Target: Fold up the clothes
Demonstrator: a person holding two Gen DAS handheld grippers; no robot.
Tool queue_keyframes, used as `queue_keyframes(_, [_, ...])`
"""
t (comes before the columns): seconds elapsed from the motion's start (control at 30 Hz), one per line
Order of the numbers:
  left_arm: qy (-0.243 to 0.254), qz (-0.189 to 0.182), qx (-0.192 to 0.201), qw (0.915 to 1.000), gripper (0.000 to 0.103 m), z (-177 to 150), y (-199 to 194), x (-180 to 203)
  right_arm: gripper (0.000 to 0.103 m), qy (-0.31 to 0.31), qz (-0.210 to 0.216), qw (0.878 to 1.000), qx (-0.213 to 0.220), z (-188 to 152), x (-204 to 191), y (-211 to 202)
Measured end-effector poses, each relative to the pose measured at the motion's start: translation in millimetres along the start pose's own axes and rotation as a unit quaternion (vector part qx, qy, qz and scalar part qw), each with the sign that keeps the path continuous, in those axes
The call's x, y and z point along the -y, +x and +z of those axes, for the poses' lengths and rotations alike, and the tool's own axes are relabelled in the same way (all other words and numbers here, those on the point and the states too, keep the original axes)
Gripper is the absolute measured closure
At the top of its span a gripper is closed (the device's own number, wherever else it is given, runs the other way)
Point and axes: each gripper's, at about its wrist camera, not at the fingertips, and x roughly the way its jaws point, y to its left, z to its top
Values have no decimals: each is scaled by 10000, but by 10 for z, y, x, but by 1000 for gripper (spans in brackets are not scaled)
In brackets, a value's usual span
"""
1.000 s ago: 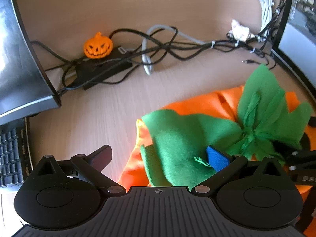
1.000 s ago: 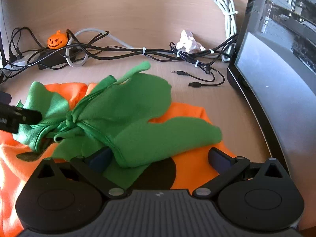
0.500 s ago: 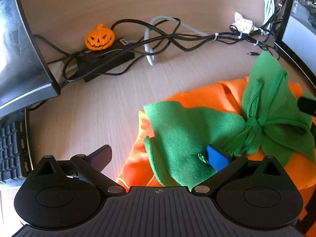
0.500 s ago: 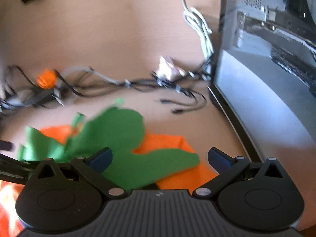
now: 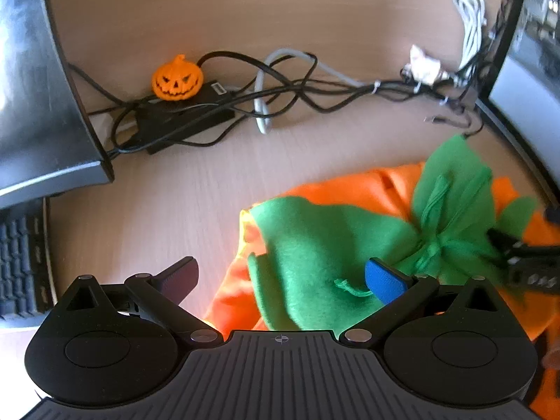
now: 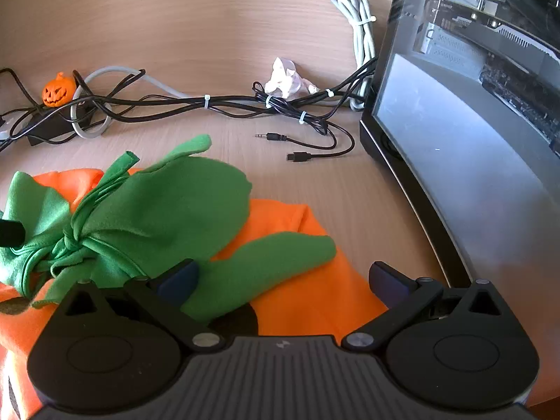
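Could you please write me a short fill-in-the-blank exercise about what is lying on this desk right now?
1. The green collar lies on a costume whose colour is ____.
2. The small figurine resting on the black cables is shaped like a ____.
3. Both the left gripper and the right gripper have their jaws ____.
4. The loose audio plug lies on the ____.

Missing words: orange; pumpkin; open; desk

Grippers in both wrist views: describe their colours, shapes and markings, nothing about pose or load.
The left gripper and right gripper look alike: matte black, a ribbed grey-black centre plate, two round teardrop housings, black linkage arms with silver pivot pins, blue fingertip pads. Left bears a small crosshair mark, right a small lightning mark. No cables or sleeves show.
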Motion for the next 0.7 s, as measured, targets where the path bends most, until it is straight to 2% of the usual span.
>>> queue_keyframes(0.17, [164, 130, -99, 9997, 0, -85, 64, 32, 0, -194, 150, 9997, -29, 74, 57, -117])
queue_keyframes(0.37, [256, 170, -85, 9995, 0, -85, 70, 48, 0, -61, 635, 9972, 401, 381, 87, -281])
queue_keyframes(0.4, [257, 168, -88, 9995, 0, -82, 70, 45, 2, -73, 766, 9961, 431, 421, 65, -281])
queue_keyframes(0.43, [254, 166, -89, 9995, 0, -82, 70, 42, 9, -103, 894, 9950, 438, 450, 33, -273])
queue_keyframes(0.47, [245, 160, -90, 9995, 0, -83, 72, 37, 14, -149, 989, 9942, 408, 461, -6, -249])
queue_keyframes(0.6, [166, 101, -108, 9998, 0, -82, 81, 1, 16, -389, 1097, 9932, 18, 359, -160, -34])
queue_keyframes(0.7, [-180, -188, -125, 9996, 0, -70, 59, -108, 16, -400, 1137, 9920, -378, 193, -164, 139])
